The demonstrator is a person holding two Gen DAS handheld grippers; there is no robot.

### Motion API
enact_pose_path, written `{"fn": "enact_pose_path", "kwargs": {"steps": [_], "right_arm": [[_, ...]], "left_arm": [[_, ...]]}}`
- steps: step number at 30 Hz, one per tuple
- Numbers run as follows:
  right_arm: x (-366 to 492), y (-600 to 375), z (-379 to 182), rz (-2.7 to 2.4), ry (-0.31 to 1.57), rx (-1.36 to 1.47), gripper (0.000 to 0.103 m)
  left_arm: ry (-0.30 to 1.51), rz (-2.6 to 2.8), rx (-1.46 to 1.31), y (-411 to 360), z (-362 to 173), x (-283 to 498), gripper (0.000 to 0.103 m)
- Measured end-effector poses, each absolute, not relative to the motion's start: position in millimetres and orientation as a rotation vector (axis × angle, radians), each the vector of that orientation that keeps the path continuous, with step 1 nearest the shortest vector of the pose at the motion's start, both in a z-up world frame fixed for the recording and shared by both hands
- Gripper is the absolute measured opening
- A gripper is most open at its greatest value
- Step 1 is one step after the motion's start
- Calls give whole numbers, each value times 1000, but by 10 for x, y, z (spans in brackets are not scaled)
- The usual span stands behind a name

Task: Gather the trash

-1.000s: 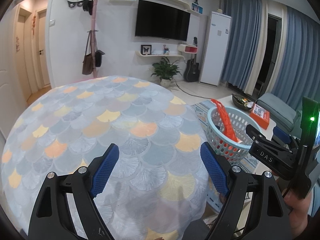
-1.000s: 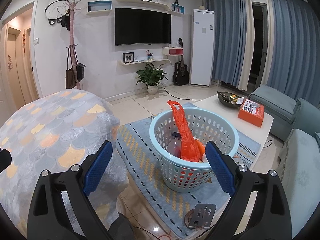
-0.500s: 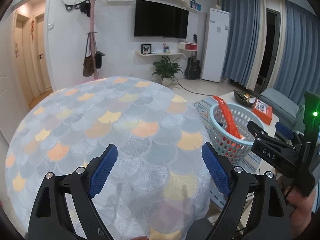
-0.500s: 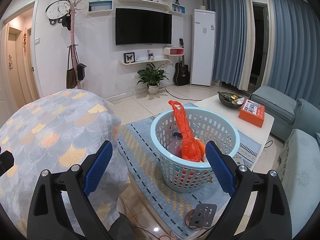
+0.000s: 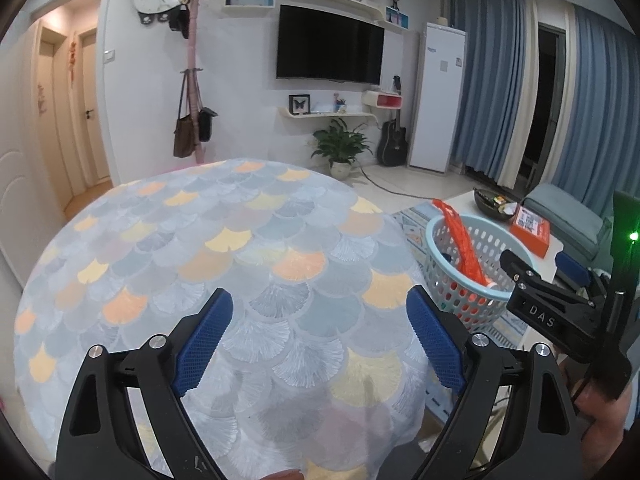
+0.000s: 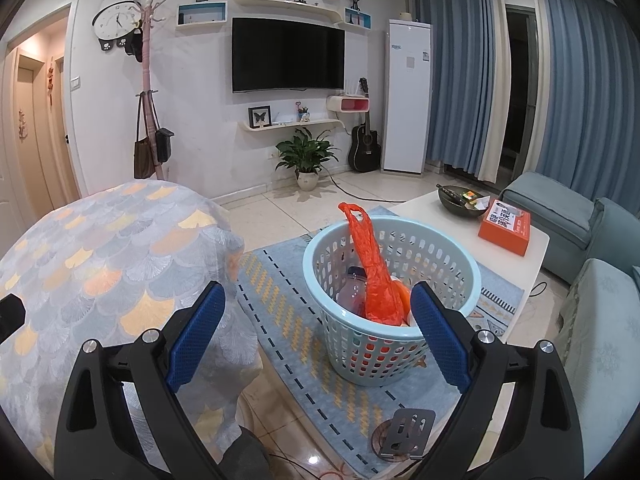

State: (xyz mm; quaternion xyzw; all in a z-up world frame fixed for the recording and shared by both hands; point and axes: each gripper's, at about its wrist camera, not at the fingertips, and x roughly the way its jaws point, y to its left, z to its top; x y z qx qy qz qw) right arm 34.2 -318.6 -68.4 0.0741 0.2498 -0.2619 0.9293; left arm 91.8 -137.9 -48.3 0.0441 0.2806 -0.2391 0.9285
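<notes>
A pale blue laundry basket (image 6: 320, 258) stands on the rug, with an orange plastic bag (image 6: 372, 268) sticking up out of it and a clear bottle (image 6: 352, 284) beside the bag. My right gripper (image 6: 318, 288) hangs open in front of the basket and holds nothing. My left gripper (image 5: 319, 296) hovers over the round table's scale-patterned cloth (image 5: 240, 248); its jaws are opening and nothing is between them. The left wrist view shows the same basket (image 5: 460, 300) and bag (image 5: 460, 236) off to the right, behind the right tool's black body (image 5: 540, 312).
A white coffee table (image 6: 440, 220) behind the basket carries an orange box (image 6: 504, 226) and a dark bowl (image 6: 460, 196). Grey-blue sofas (image 6: 560, 216) line the right side. A small metal plate (image 6: 408, 428) lies on the floor near the rug (image 6: 280, 300).
The left gripper's jaws have spread a little wider. Both hands have stayed where they were, and the basket and its contents have not moved.
</notes>
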Motion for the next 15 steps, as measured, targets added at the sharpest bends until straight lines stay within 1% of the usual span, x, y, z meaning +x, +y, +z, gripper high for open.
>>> {"fn": "enact_pose_path", "kwargs": {"steps": [7, 15], "right_arm": [[346, -3176, -683, -536, 511, 152, 90], [358, -3167, -687, -535, 515, 153, 90]], "left_arm": [[553, -492, 98, -1384, -477, 893, 90], [546, -487, 101, -1389, -473, 891, 91]]}}
